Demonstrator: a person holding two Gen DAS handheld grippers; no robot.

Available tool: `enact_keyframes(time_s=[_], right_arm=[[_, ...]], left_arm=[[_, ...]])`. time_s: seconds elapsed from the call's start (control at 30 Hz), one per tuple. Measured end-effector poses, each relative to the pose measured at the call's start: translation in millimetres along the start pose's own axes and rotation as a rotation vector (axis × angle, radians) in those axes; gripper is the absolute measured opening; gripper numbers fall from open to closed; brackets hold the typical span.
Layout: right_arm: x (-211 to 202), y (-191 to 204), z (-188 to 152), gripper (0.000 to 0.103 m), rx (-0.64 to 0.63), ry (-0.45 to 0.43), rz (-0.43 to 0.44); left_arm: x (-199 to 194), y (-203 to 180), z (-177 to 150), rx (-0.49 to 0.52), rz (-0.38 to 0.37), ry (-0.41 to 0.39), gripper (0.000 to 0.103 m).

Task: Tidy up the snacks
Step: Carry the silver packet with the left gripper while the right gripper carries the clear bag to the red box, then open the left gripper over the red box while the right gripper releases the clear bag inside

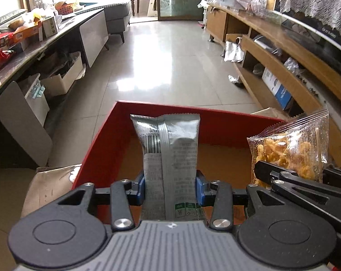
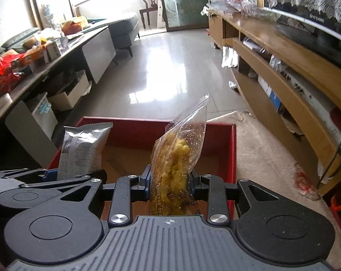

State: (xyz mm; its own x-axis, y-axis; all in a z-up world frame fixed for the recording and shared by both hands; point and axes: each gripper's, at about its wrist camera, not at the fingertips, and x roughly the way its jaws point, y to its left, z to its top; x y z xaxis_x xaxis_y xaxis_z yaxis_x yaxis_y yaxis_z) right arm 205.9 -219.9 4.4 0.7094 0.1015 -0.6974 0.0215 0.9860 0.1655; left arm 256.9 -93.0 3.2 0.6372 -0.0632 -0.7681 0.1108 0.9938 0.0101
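My left gripper (image 1: 170, 186) is shut on a silver snack packet (image 1: 170, 144) and holds it upright over the red box (image 1: 226, 124). My right gripper (image 2: 170, 180) is shut on a clear bag of yellow fried snacks (image 2: 177, 155), also upright over the red box (image 2: 134, 131). In the left wrist view the clear bag (image 1: 290, 149) and the right gripper show at the right. In the right wrist view the silver packet (image 2: 82, 149) and the left gripper show at the left. The box floor that shows is bare brown cardboard.
The box stands on a beige rug (image 2: 267, 158) on a shiny tiled floor (image 1: 170, 56). A wooden shelf unit (image 2: 283, 67) runs along the right. A cluttered dark table (image 1: 34, 43) with cardboard boxes beneath runs along the left. A sofa (image 2: 123, 31) and chair (image 2: 150, 2) stand far back.
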Motion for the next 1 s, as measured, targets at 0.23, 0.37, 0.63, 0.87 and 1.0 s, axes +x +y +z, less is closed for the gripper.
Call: enact_keyframes(time_s=[0.23,0.37,0.63,0.87,1.0], right_arm=[[28.2,-8.4,-3.7,0.038,0.017,0.041,0.007],[38.1,-7.9,-4.6,0.038,0.001,0.044,-0.013],[45.0,-6.2,-3.8,0.041,-0.013,0.043,-0.012],[36.2,-7.5,0.4,0.068,-0.036,0.010,-0.062],[26.7,-11.7,3.8,0.068,-0.021,-0.011,-0.045]], left_arm=[[31.7,-3.5,-2.0,0.010,0.015,0.027,0.041],[43.6,-3.3,-3.5,-0.010,0.009,0.034,0.042],[49.6,-1.9,-2.6,-0.003,0.055,0.032,0.046],[39.7,7.1,2.7,-0.040,0.059,0.028,0.058],[27.9,7.9,5.1,-0.043,0.048,0.012,0.060]])
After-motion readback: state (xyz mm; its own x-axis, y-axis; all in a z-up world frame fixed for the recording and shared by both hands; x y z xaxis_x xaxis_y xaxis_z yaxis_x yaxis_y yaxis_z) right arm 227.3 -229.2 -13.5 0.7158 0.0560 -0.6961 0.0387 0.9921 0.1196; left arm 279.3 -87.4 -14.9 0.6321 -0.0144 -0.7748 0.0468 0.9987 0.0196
